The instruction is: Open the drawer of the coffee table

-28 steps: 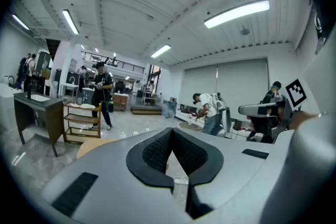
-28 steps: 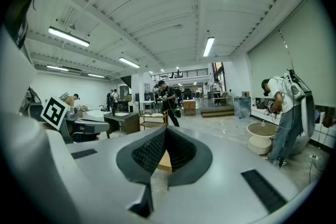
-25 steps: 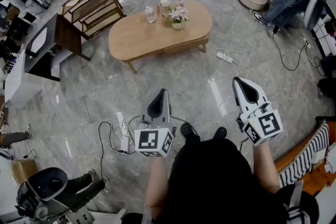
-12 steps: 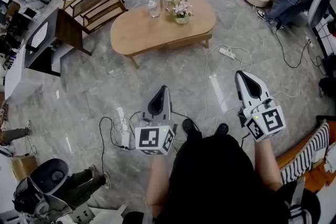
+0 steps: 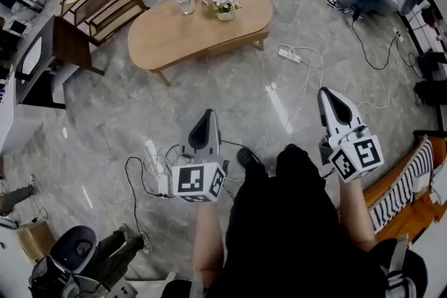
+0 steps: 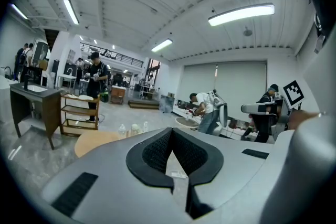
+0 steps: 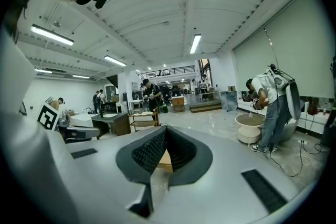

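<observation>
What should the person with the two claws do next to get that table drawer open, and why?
Probably step forward toward the oval light-wood coffee table. A wide stretch of grey marble floor lies between it and both claws, so the drawer looks out of reach. The left claw and right claw are shut, empty and touching nothing. Opening a claw can come later.

The person wears a loose black top (image 5: 279, 234) that leaves the forearms uncovered, and a black shoe (image 5: 246, 157) shows below it. The left tongs (image 5: 208, 114) and the right tongs (image 5: 327, 93) have smooth pale grey moulded shells that taper to a point. They are lined with black ribbed pads (image 6: 157, 152). Dark rectangular slots (image 7: 261, 190) mark the shells. Behind each shell sits a white cube (image 5: 198, 181) printed with black square markers.
</observation>
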`<state>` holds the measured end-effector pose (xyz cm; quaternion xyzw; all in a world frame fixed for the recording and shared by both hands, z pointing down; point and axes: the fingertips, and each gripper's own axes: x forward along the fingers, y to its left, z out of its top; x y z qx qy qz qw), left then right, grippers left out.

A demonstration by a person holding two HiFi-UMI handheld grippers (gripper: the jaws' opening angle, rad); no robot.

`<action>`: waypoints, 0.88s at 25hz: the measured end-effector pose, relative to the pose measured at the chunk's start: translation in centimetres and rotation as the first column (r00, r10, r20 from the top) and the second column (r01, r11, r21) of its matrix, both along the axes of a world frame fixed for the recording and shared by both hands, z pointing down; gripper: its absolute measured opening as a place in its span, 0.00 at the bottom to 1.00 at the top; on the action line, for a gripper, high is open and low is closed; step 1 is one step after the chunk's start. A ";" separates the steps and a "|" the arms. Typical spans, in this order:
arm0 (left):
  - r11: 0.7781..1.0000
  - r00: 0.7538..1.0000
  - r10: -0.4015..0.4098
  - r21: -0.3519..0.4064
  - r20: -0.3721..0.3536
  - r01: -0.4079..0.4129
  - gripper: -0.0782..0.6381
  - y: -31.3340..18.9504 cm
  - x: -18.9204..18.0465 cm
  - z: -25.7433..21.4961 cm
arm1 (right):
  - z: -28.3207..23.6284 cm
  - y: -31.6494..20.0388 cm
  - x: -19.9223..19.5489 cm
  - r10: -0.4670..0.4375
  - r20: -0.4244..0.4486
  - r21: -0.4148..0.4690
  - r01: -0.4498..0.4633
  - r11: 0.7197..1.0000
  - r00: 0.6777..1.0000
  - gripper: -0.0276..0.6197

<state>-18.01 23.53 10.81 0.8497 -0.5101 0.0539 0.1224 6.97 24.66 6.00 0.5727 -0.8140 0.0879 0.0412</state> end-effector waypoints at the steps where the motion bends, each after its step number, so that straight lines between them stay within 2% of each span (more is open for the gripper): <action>1: 1.000 1.000 0.004 -0.004 -0.004 -0.004 0.13 -0.1 0.1 0.1 | 0.2 0.1 0.2 0.008 -0.003 -0.009 -0.008 1.000 1.000 0.06; 5: 1.000 1.000 0.012 -0.018 -0.007 -0.012 0.13 -0.9 0.8 0.9 | 1.2 -0.6 1.1 0.018 -0.012 -0.035 -0.018 0.999 1.000 0.06; 10: 0.999 1.000 -0.019 -0.040 0.019 0.019 0.13 -3.0 1.9 1.5 | 2.1 -4.3 2.1 -0.016 0.010 -0.038 0.017 0.999 1.000 0.06; 16: 0.994 0.993 -0.096 -0.046 0.071 0.100 0.13 -8.0 3.9 1.4 | 3.1 -12.6 3.7 -0.112 0.067 -0.023 0.114 0.993 0.991 0.06; 22: 0.982 0.986 -0.163 -0.086 0.047 0.166 0.13 -14.1 7.6 0.7 | 2.3 -21.4 8.1 -0.192 0.067 0.011 0.192 0.981 0.979 0.06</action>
